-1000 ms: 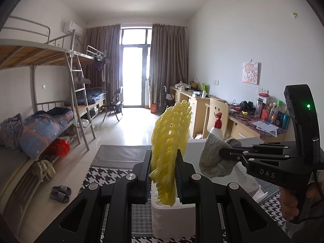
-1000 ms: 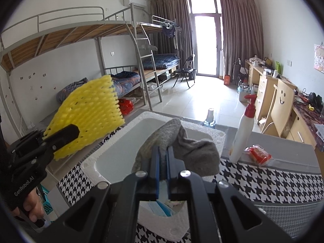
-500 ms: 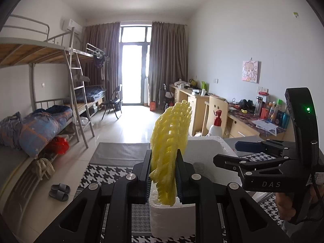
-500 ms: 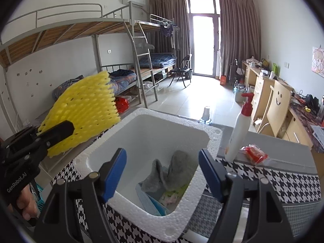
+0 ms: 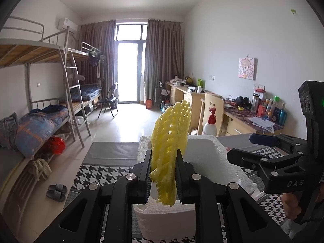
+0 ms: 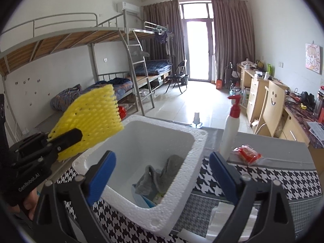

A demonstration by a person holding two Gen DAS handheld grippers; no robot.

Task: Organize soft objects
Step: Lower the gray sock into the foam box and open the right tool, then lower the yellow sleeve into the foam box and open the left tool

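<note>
Left of the frame in the right wrist view: left hand-held gripper (image 6: 66, 139) clamped on the yellow foam net (image 6: 91, 119), raised beside the near-left rim of the foam box (image 6: 199, 141), not yet over the opening. Same net (image 5: 170, 151) pinched upright between the dark fingers in the left wrist view, box (image 5: 204, 147) just behind it.

Centre: grey sock (image 6: 160, 174) now lying loose at the bottom of the box, on top of pale blue and light items; a second ago gripped above the box, half a second ago already dropped.

Right: right hand-held gripper (image 6: 162, 174) spread wide and empty, blue pads either side of the box wall. White pump bottle (image 6: 230, 129) and red packet (image 6: 247, 154) on the bench (image 6: 283, 174), untouched.

One soft item stowed, by the look of it; net likely next into the box.
</note>
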